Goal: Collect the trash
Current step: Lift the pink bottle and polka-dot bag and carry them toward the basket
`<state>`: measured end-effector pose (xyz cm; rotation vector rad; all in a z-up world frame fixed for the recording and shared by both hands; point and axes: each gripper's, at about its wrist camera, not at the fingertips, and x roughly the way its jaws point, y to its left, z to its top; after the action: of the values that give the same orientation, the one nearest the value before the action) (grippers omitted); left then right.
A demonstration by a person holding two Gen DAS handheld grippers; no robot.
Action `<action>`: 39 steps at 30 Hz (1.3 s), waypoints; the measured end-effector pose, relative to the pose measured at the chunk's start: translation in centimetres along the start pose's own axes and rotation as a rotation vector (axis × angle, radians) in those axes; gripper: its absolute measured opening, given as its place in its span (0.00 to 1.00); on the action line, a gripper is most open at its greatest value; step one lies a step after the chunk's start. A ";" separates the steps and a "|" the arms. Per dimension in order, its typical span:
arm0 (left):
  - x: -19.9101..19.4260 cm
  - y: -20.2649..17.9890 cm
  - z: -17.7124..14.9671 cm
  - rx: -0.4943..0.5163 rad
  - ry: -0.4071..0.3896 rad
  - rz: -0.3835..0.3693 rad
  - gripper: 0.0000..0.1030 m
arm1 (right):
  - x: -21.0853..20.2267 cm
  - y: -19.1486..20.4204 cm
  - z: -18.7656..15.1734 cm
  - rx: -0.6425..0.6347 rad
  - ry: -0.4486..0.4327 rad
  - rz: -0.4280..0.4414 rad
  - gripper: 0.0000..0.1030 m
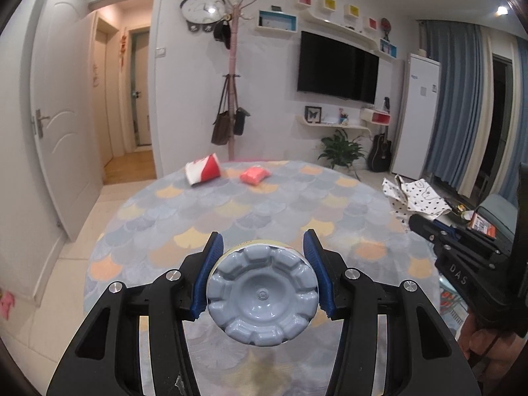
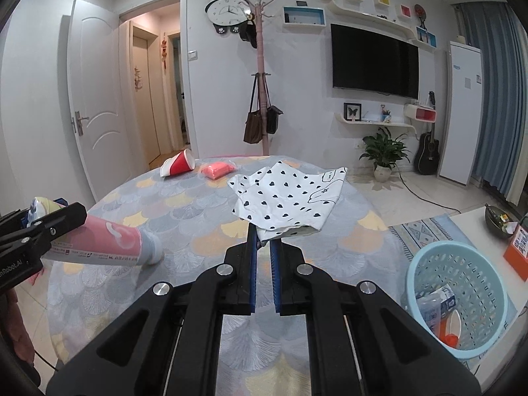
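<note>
My left gripper (image 1: pixel 263 241) is shut on a plastic bottle (image 1: pixel 262 293); its grey ribbed base faces the camera and both blue pads press its sides. In the right wrist view the same bottle (image 2: pixel 105 244) shows a pink label, held over the table's left side by the left gripper (image 2: pixel 66 217). My right gripper (image 2: pixel 263 241) is shut on a corner of a white bag with black hearts (image 2: pixel 290 194), lifted above the table. A red and white paper cup (image 1: pixel 203 173) lies on its side at the far edge, with an orange packet (image 1: pixel 254 175) beside it.
The round table (image 2: pixel 198 204) has a scallop-pattern cloth. A light blue basket (image 2: pixel 462 297) with some trash inside stands on the floor to the right. Behind it is a low table (image 2: pixel 478 227) with a bowl. A coat stand (image 2: pixel 260 99) is past the far edge.
</note>
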<state>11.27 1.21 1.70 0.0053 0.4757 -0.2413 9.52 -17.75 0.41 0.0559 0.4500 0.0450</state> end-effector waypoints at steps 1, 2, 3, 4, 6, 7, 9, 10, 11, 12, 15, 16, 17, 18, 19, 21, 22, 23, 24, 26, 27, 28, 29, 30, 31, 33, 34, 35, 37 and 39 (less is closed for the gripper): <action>0.0 -0.2 0.1 0.004 -0.003 -0.004 0.48 | -0.1 -0.2 -0.1 0.002 0.000 -0.002 0.06; 0.0 -0.6 0.2 0.008 -0.005 -0.008 0.48 | -0.2 -0.4 -0.1 0.005 -0.002 -0.004 0.06; 0.0 -1.0 0.4 0.013 -0.007 -0.014 0.48 | -0.3 -0.7 -0.2 0.009 -0.004 -0.007 0.06; 0.0 -1.2 0.5 0.018 -0.009 -0.020 0.48 | -0.3 -0.9 -0.2 0.010 -0.003 -0.008 0.06; 0.0 -1.9 0.7 0.026 -0.013 -0.031 0.48 | -0.3 -1.4 -0.3 0.014 0.000 -0.015 0.06; 0.0 -2.2 0.8 0.030 -0.015 -0.037 0.48 | -0.3 -1.7 -0.3 0.019 0.001 -0.016 0.06; 0.1 -2.9 1.1 0.042 -0.017 -0.050 0.48 | -0.3 -2.3 -0.4 0.033 0.004 -0.018 0.06; 0.2 -3.2 1.3 0.048 -0.018 -0.055 0.48 | -0.4 -2.6 -0.5 0.040 0.002 -0.024 0.06; 0.3 -3.5 1.4 0.052 -0.018 -0.061 0.48 | -0.4 -2.9 -0.5 0.044 0.001 -0.028 0.06; 0.4 -4.0 1.5 0.059 -0.018 -0.069 0.48 | -0.5 -3.3 -0.6 0.050 -0.001 -0.033 0.06; 0.8 -5.1 1.8 0.077 -0.021 -0.084 0.48 | -0.7 -4.7 -0.9 0.073 -0.007 -0.048 0.06; 0.9 -5.6 1.8 0.085 -0.022 -0.088 0.48 | -0.7 -5.1 -1.0 0.079 -0.007 -0.052 0.06; 0.9 -6.0 1.9 0.093 -0.023 -0.091 0.48 | -0.8 -5.5 -1.1 0.085 -0.008 -0.058 0.06; 1.1 -6.7 1.9 0.102 -0.023 -0.097 0.48 | -0.8 -5.9 -1.1 0.092 -0.009 -0.065 0.06; 1.2 -7.1 2.0 0.109 -0.023 -0.103 0.48 | -0.9 -6.6 -1.3 0.105 -0.011 -0.073 0.06; 1.4 -8.2 2.0 0.125 -0.025 -0.114 0.48 | -1.0 -7.5 -1.5 0.116 -0.011 -0.084 0.06; 1.5 -8.6 2.1 0.131 -0.026 -0.121 0.48 | -1.1 -8.1 -1.7 0.124 -0.011 -0.093 0.06; 1.6 -9.1 2.1 0.136 -0.025 -0.128 0.48 | -1.2 -8.7 -1.8 0.132 -0.012 -0.100 0.06; 1.7 -9.8 2.2 0.142 -0.023 -0.140 0.48 | -1.3 -9.1 -1.9 0.140 -0.014 -0.107 0.06; 1.9 -10.9 2.4 0.151 -0.021 -0.164 0.48 | -1.7 -10.2 -2.1 0.155 -0.019 -0.124 0.06; 2.0 -11.3 2.4 0.154 -0.021 -0.176 0.48 | -1.8 -10.8 -2.2 0.162 -0.021 -0.131 0.06; 2.1 -11.8 2.5 0.156 -0.022 -0.186 0.48 | -2.0 -11.6 -2.2 0.173 -0.021 -0.138 0.06; 2.1 -12.0 2.6 0.157 -0.023 -0.191 0.48 | -2.1 -12.0 -2.3 0.181 -0.023 -0.144 0.06; 2.2 -12.5 2.9 0.158 -0.025 -0.198 0.48 | -2.3 -12.5 -2.5 0.188 -0.024 -0.149 0.06; 2.3 -12.9 3.0 0.159 -0.029 -0.203 0.48 | -2.5 -13.0 -2.7 0.196 -0.026 -0.156 0.06; 2.3 -13.4 3.3 0.165 -0.036 -0.213 0.48 | -2.7 -13.9 -2.9 0.209 -0.029 -0.168 0.06; 2.3 -13.8 3.5 0.168 -0.040 -0.217 0.48 | -2.8 -14.5 -3.1 0.219 -0.030 -0.175 0.06; 2.2 -14.1 3.7 0.172 -0.043 -0.221 0.48 | -2.8 -14.8 -3.2 0.225 -0.031 -0.178 0.06; 2.2 -14.9 4.0 0.179 -0.047 -0.234 0.48 | -2.9 -15.5 -3.4 0.237 -0.034 -0.187 0.06; 2.2 -15.6 4.3 0.187 -0.051 -0.247 0.48 | -3.1 -16.1 -3.5 0.245 -0.038 -0.195 0.06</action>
<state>11.47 -14.75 5.38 0.1236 0.4012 -0.5262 5.71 -33.78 -2.46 0.2532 0.4196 -0.2025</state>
